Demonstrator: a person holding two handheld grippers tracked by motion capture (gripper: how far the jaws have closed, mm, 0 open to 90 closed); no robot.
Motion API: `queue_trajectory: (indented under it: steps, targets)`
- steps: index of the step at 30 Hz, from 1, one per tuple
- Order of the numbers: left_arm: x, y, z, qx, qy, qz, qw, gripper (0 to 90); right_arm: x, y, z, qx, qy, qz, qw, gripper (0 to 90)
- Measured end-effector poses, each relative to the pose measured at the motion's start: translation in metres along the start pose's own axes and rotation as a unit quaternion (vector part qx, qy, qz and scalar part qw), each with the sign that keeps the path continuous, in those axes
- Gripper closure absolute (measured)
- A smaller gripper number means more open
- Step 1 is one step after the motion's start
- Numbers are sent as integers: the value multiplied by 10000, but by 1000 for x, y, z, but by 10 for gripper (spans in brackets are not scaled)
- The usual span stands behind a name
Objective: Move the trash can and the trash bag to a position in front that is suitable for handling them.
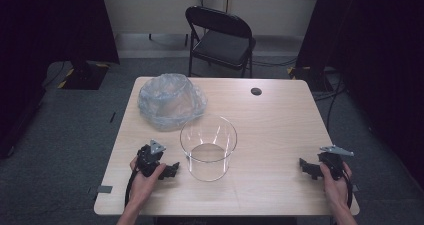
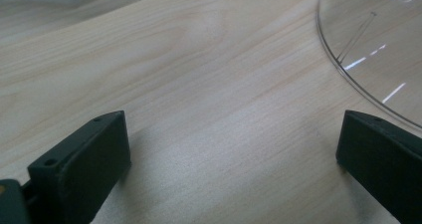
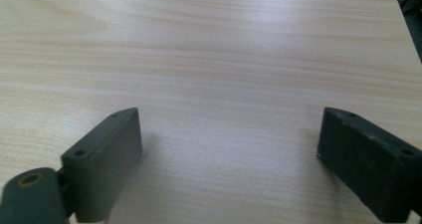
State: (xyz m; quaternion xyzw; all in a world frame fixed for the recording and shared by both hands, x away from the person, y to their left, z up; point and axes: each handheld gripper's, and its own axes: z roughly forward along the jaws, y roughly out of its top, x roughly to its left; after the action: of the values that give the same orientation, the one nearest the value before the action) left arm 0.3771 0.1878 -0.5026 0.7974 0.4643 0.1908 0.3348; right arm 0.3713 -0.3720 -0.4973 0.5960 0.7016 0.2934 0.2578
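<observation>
— Where are the two tools right now?

— The left hand-held gripper (image 1: 172,169) rests on the surface (image 1: 280,125) just beside the clear glass bowl (image 1: 208,147), at its near left; its jaws stand wide apart with nothing between them. The right hand-held gripper (image 1: 306,166) lies well apart from the bowl, off to its right near the edge, jaws also spread and empty.

— So what's the move?

— I'd guess the bowl comes first, since the left one is nearest it. Glass is slick and the wall is thin, so I'd take the rim squarely, one jaw inside and one outside, and close gently. The other tool could steady the far side.

— And the bag?

— The crumpled clear plastic bag (image 1: 171,101) sits behind the bowl, to its far left, close but not clearly touching.

— Count it up for me.

— Two grippers, one bowl, one bag. Beyond the bowl, one folding chair (image 1: 220,40) on the floor.
</observation>
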Motion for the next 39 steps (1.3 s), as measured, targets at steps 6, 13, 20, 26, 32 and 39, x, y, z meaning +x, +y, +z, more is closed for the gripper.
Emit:
queue_trajectory:
  steps: [6,13,20,26,32,39]
  targets:
    - [0,-1,-1,-33,30,-53,10000,12,5,4,-9,-203,76,-169,9996,125]
    - [2,2,-5,-104,58,-132,9998,198,27,13,-20,-422,653,-400,9962,135]
    - [-1,14,-24,-518,-211,-66,9984,166,69,39,-34,-903,1108,-664,9875,145]
    - [-5,26,-35,-828,-319,-156,9959,166,110,66,-31,-1139,1481,-861,9786,148]
    - [-2,37,-36,-913,-301,-196,9952,166,150,86,-20,-1154,1705,-1198,9712,154]
    - [-6,44,-30,-813,-421,-167,9957,171,186,105,-5,-1156,1787,-1377,9673,160]
